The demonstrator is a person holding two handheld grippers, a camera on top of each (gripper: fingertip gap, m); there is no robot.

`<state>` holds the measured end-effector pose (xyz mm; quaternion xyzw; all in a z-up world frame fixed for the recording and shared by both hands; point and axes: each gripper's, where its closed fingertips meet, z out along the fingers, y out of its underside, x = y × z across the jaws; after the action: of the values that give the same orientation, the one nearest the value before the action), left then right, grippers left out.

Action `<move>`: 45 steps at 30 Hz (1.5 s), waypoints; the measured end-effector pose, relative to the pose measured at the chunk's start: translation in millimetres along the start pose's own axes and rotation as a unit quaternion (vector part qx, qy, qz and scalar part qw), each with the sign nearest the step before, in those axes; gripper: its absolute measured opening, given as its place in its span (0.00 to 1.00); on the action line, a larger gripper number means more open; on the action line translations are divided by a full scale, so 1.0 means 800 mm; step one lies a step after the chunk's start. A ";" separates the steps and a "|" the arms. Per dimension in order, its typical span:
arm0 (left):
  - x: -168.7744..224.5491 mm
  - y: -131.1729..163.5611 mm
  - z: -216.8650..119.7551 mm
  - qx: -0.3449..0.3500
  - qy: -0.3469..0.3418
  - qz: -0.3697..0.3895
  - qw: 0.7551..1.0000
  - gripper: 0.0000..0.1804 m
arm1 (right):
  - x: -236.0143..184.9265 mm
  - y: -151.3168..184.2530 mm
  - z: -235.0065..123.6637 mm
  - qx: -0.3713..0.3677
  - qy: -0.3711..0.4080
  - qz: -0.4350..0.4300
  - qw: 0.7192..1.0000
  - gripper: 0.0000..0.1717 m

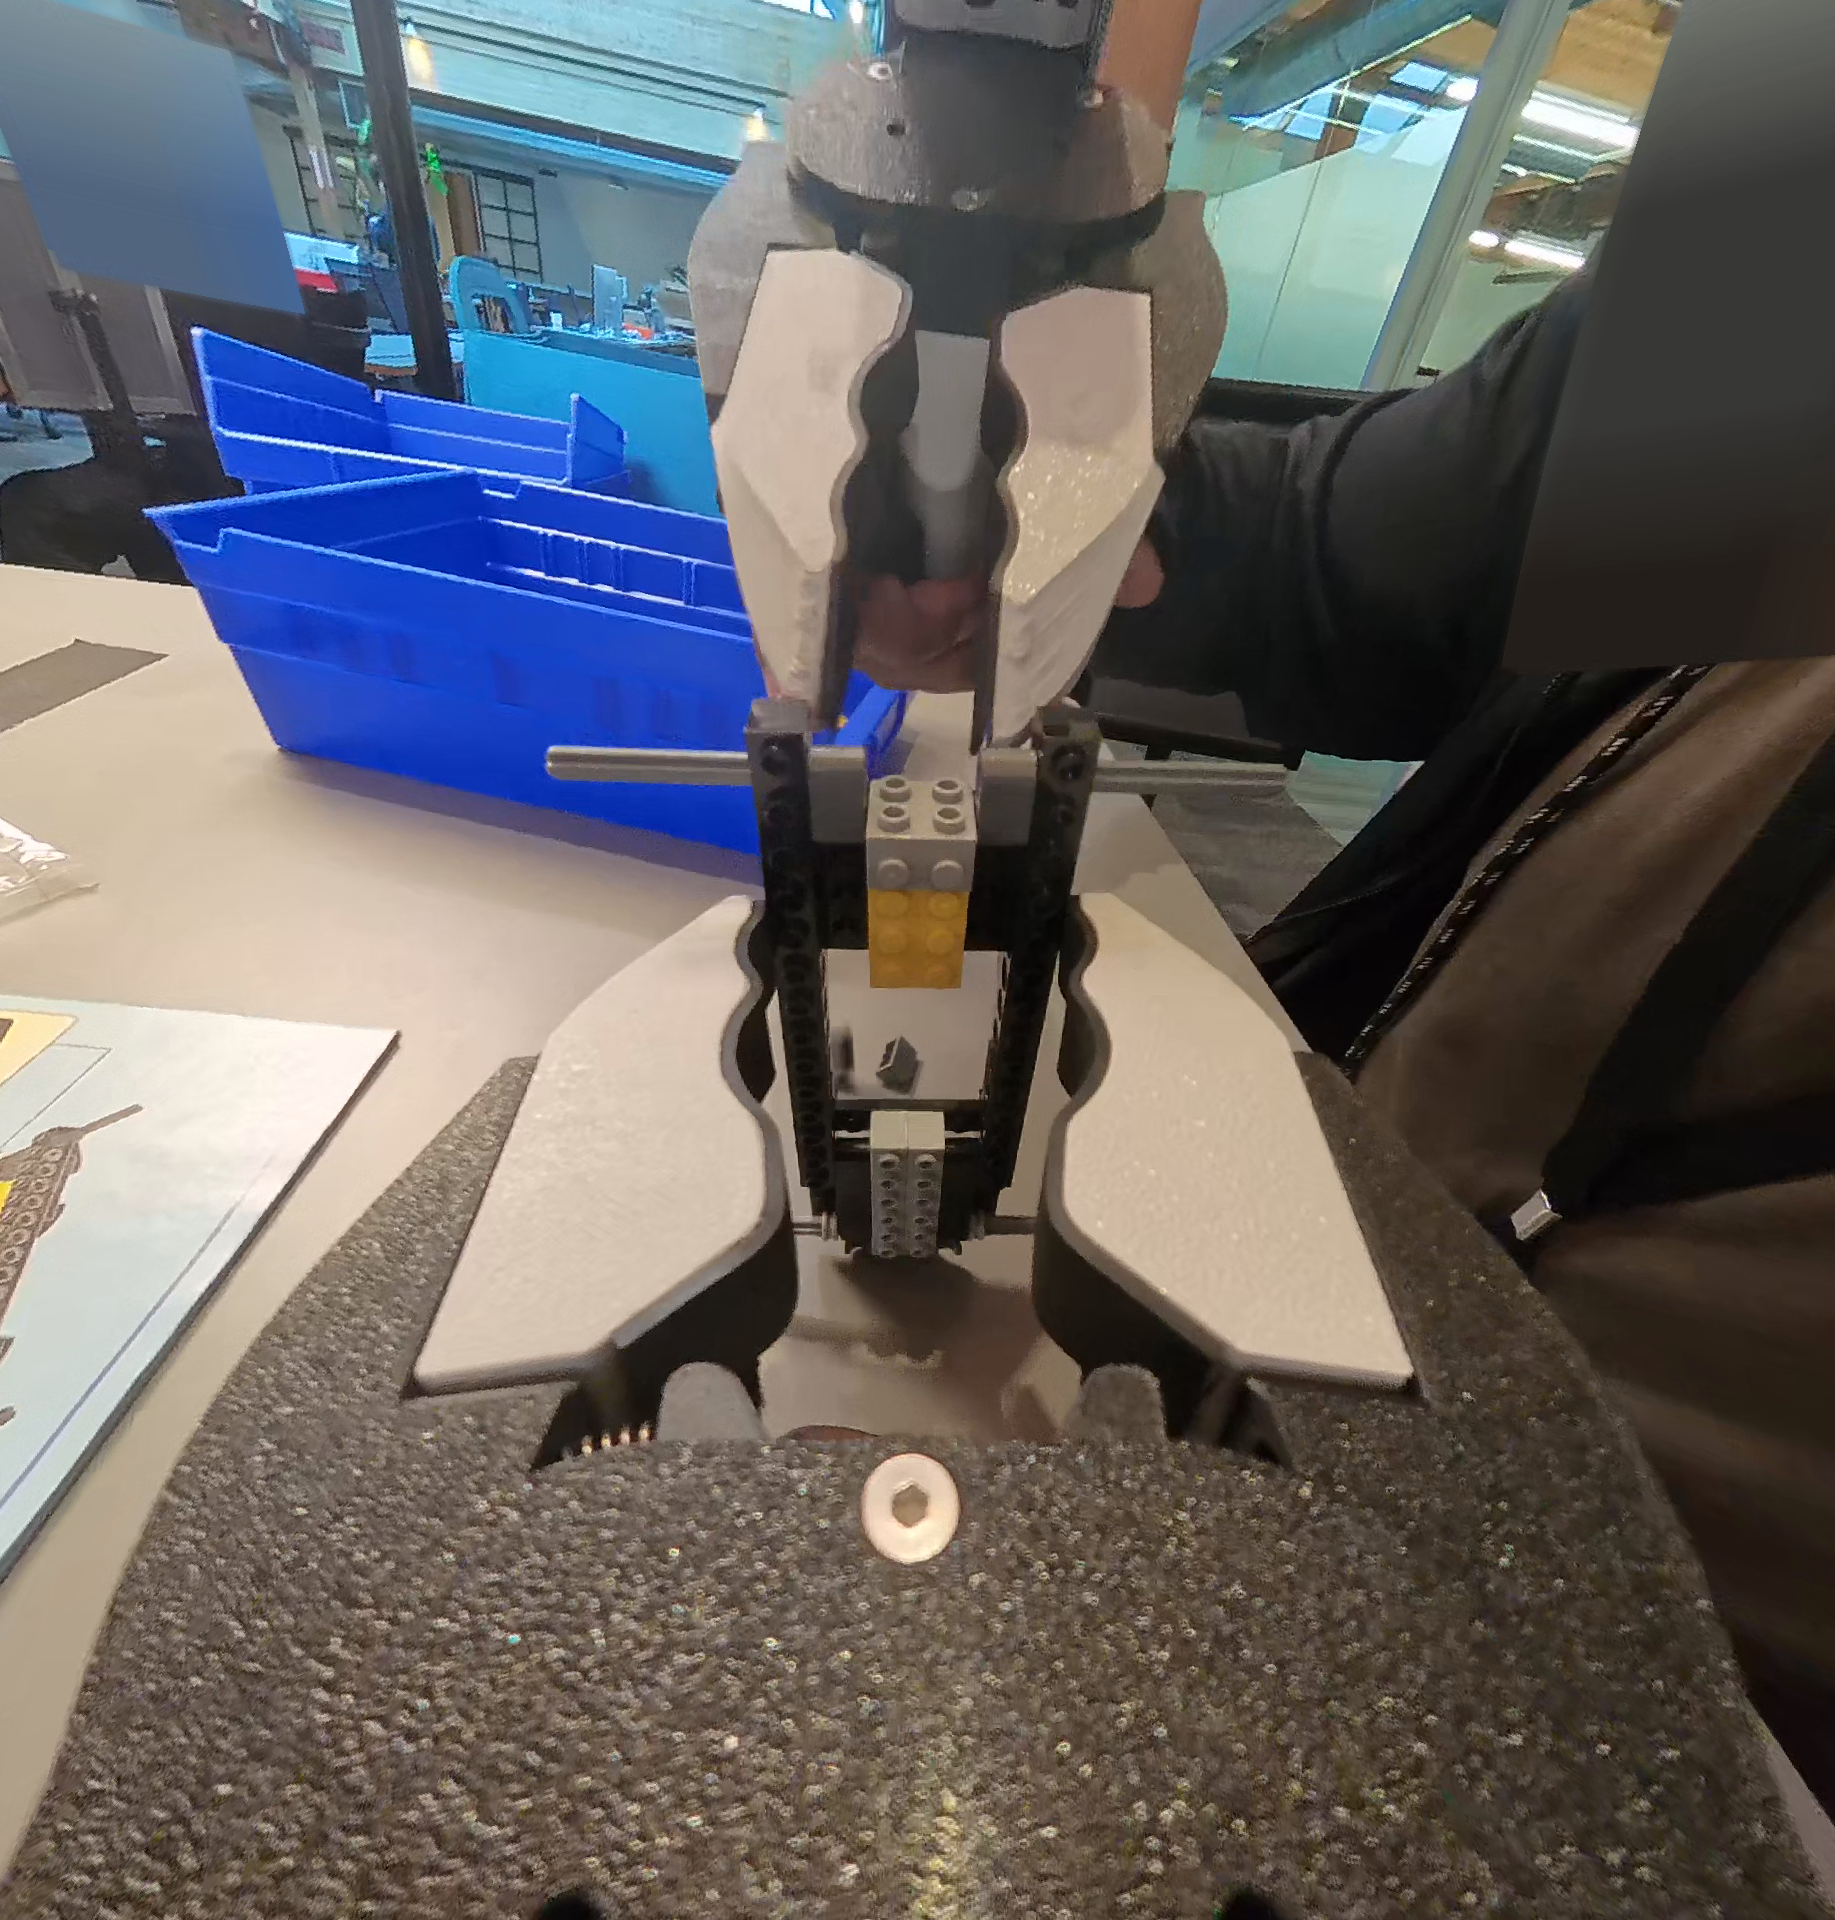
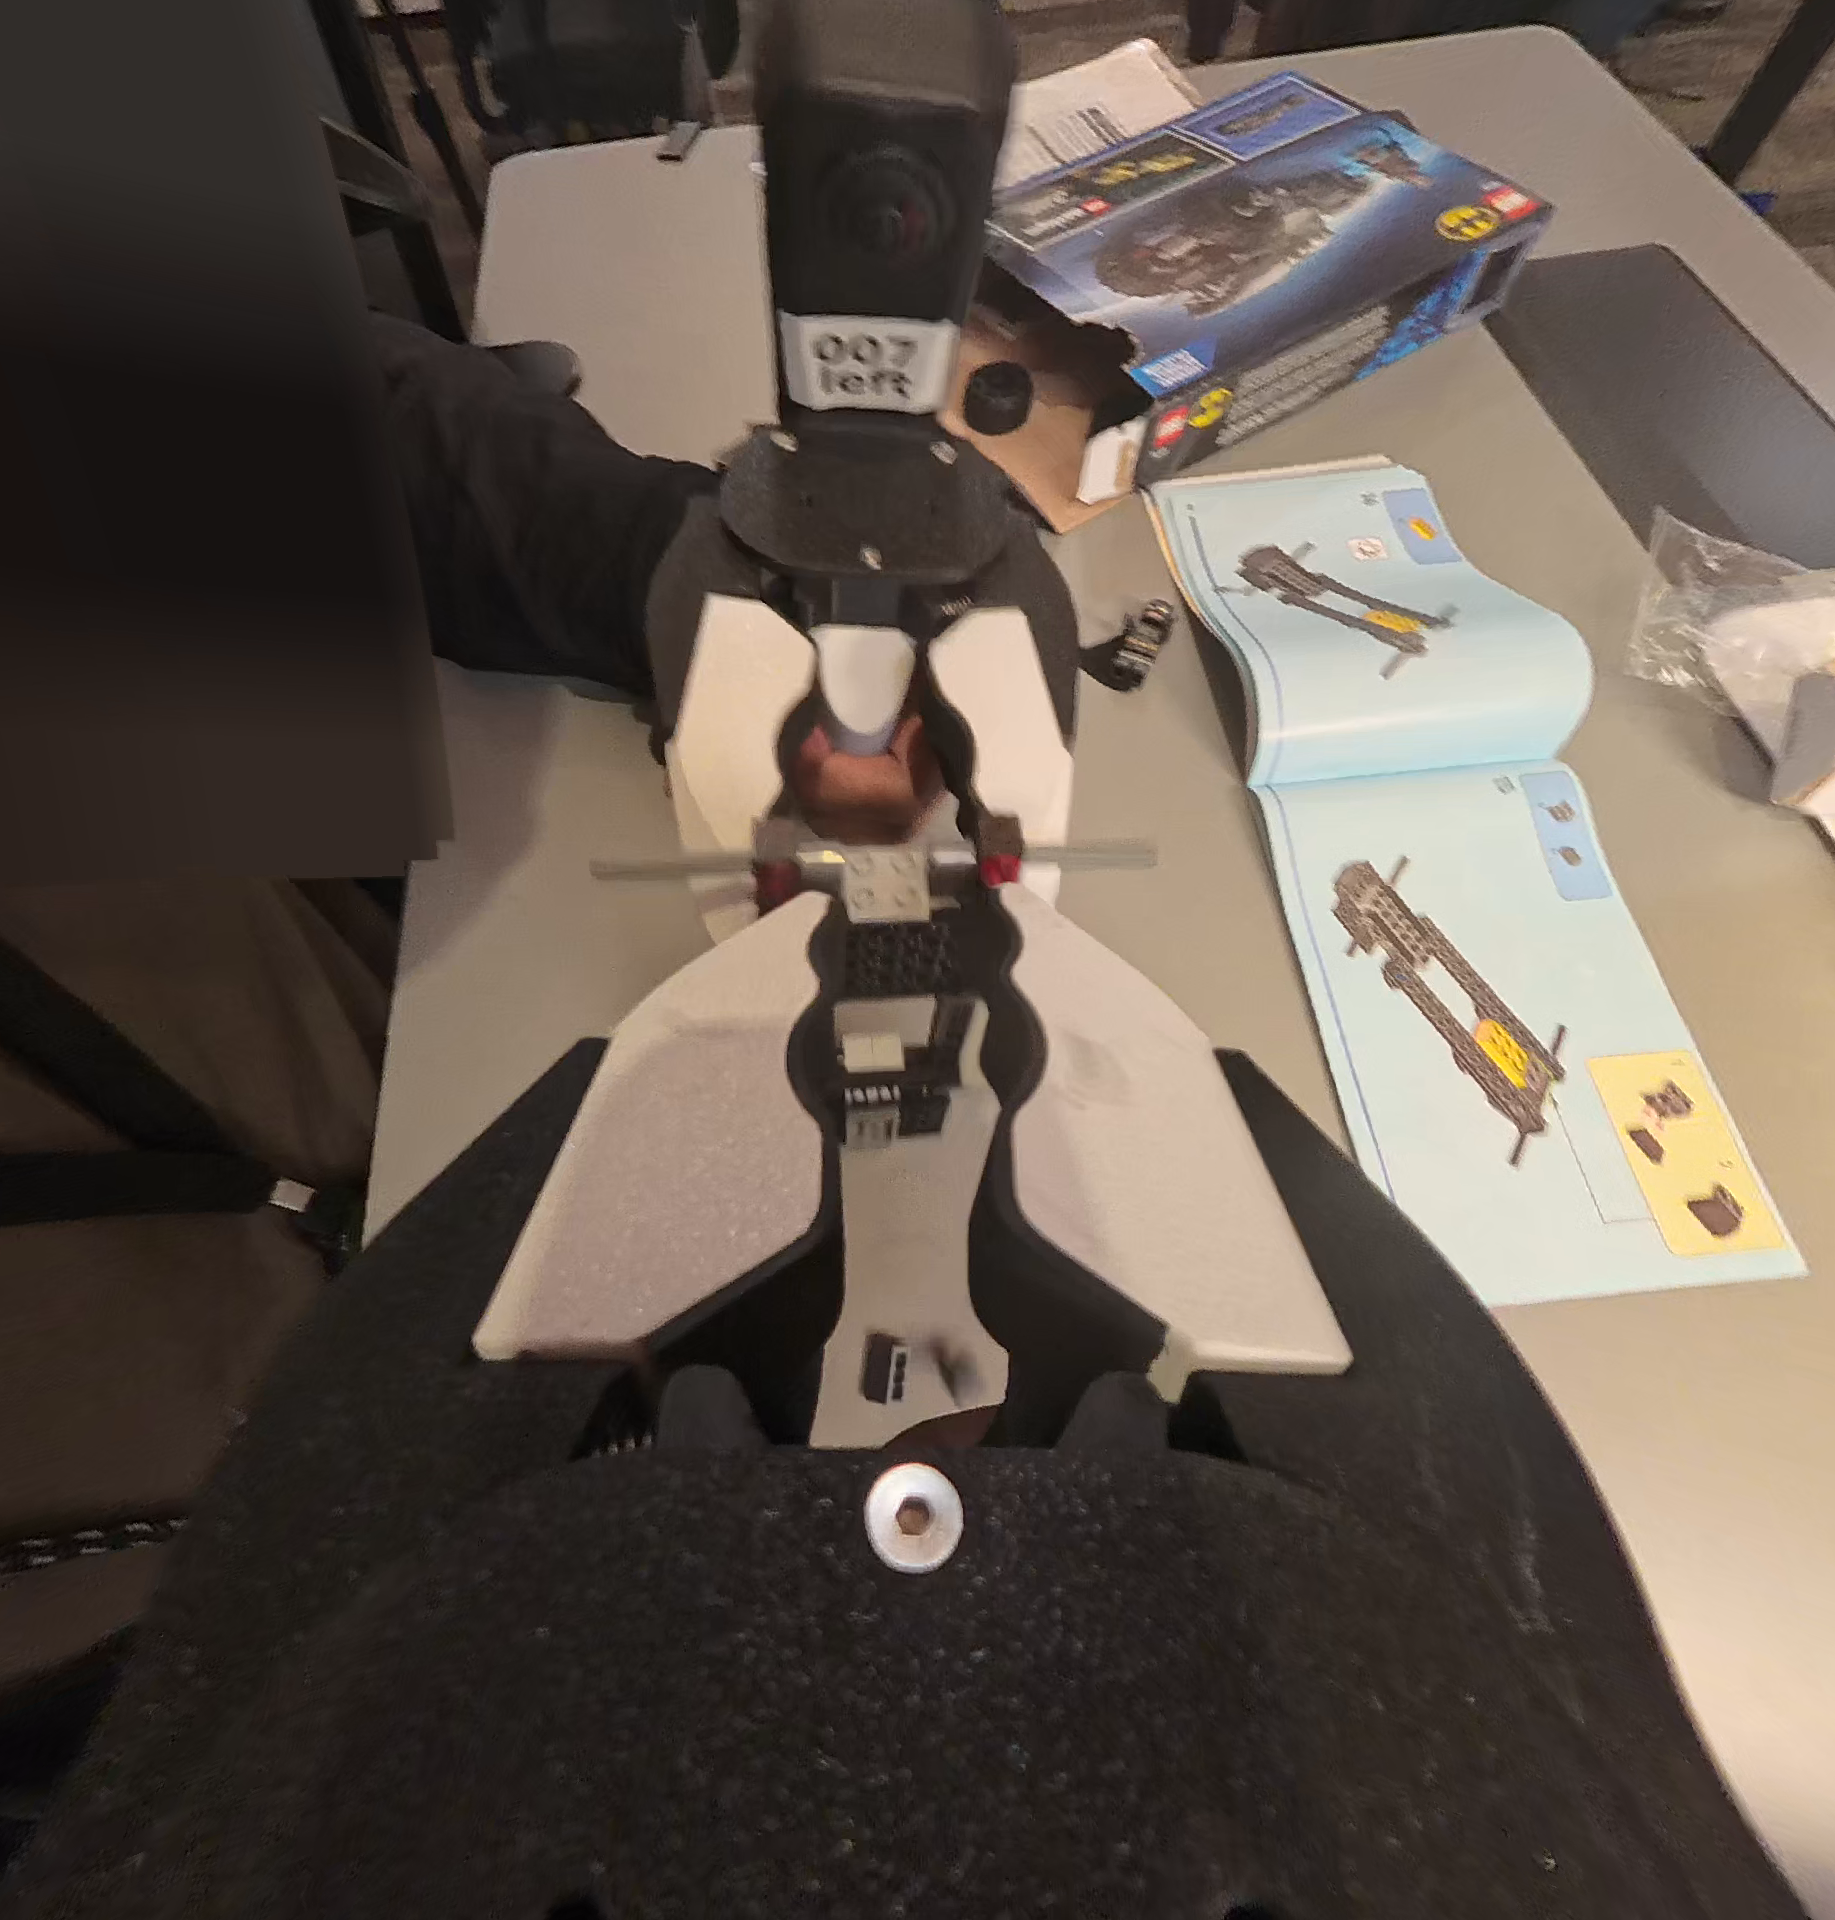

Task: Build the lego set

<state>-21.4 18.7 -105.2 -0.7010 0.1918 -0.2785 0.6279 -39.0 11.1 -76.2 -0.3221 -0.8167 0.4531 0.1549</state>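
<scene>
Long black toy-brick frame w/ grey & yellow blocks (image 1: 918, 914) lies lengthwise betw. both grippers, above the grey table (image 1: 269, 810): left gripper (image 1: 908, 997) clamps its two side beams, right gripper (image 1: 897, 717) pinches far end by grey cross axle (image 1: 664, 764).

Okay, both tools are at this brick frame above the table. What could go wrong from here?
1. The right tool has its tips at the frame's top, by the grey axle. A push could slide the axle out or pop the grey brick off.
2. The brick frame sits between the left tool's fingers only, so it might twist or drop.
3. Small loose pieces on the table underneath could get knocked away.
</scene>
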 end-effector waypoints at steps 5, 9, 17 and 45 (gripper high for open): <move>-0.006 -0.003 -0.007 -0.006 -0.015 0.010 1.000 0.29 | 0.027 0.034 -0.013 0.002 0.056 0.058 0.997 0.15; -0.014 -0.004 -0.011 -0.019 -0.033 0.007 0.999 0.29 | 0.051 0.069 -0.052 0.062 0.137 0.109 0.983 0.15; -0.037 -0.002 -0.021 -0.094 -0.088 -0.018 0.992 0.29 | 0.034 0.131 -0.151 0.068 0.219 0.170 0.958 0.14; -0.047 0.041 -0.004 -0.240 -0.094 -0.014 0.966 0.29 | 0.041 0.320 -0.155 -0.187 0.267 0.207 0.922 0.17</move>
<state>-49.8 34.9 -143.1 -0.8571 0.1830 -0.1658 0.4522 102.9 210.0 -225.5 -0.6164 -0.7297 0.2115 0.2073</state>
